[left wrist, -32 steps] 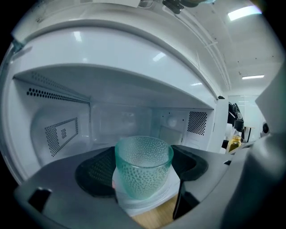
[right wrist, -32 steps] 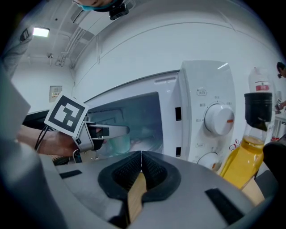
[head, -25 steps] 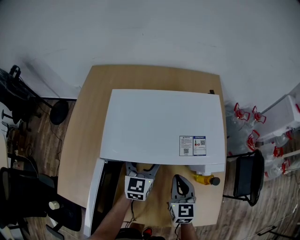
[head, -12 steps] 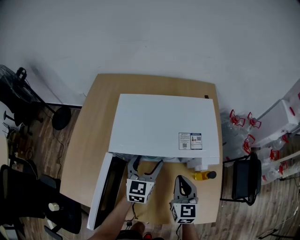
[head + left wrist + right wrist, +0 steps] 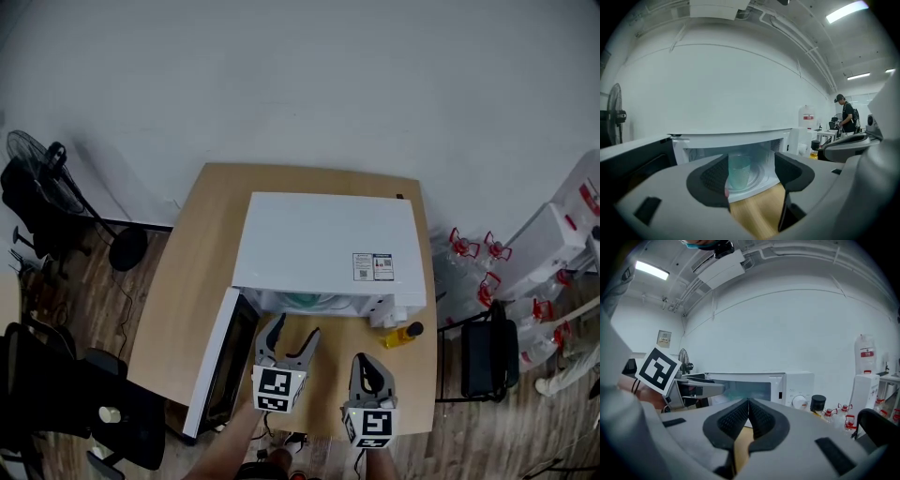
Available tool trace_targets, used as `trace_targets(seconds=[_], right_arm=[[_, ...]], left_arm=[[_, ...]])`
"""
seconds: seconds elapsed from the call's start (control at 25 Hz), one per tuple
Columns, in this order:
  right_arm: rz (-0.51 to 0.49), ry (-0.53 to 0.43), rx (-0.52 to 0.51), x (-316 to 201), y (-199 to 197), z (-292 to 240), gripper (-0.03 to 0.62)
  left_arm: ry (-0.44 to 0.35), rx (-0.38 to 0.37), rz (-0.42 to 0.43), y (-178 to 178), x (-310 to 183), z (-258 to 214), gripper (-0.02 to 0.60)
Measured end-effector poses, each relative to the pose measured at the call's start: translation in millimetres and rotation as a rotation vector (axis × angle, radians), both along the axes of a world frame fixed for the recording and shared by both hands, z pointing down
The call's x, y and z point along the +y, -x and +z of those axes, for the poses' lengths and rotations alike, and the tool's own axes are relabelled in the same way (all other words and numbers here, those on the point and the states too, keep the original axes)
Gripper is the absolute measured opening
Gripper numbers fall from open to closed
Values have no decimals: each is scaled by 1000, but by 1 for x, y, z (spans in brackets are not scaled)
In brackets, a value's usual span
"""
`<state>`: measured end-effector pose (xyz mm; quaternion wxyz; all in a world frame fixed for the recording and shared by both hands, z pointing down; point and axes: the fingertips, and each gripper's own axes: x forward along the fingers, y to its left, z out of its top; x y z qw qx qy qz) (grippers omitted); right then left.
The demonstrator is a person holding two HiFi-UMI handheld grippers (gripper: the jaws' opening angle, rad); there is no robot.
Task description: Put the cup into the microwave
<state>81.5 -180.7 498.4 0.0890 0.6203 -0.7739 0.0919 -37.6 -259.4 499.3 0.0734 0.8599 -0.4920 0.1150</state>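
Cup [image 5: 739, 171] stands upright inside the microwave [image 5: 328, 246], on the round glass plate, and you are not holding it. A second ago your left gripper [image 5: 296, 330] had its tips tucked in under the front edge of the microwave. Now it has come back out and hangs over the bare wooden surface [image 5: 187, 281] in front of the opening. Its jaws are wide apart, though they have just been closing a little. Nothing is between them; you only see the cup farther off through the gap. Your right gripper [image 5: 367, 364] has pulled back too, and its jaws are pressed together with nothing in them. From your head, the microwave looks smaller than it did, so you seem to have moved away. All this tells me the main job is done: the cup is in and let go. The door [image 5: 220, 375] still hangs wide open on the left. If you want it closed, your left gripper is the nearer one to push it.
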Motion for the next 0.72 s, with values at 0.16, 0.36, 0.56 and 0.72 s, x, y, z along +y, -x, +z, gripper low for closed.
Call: trace_targets(seconds=[0.16,0.36,0.56,0.72], right_arm=[[11,-25,2,26,1,-13,18],[20,-54,10,58,6,-31,18],[36,-82,11,92,12,-43,18],[47,-92,9,119,16,-50,18]], left_arm=[[-9,-14,-7,5,30,-11,276],[-9,-22,2,14,73,-24,206],[-35,-22,21,21,113,-39,174],[-43,-24,37,26,145,-45,152]])
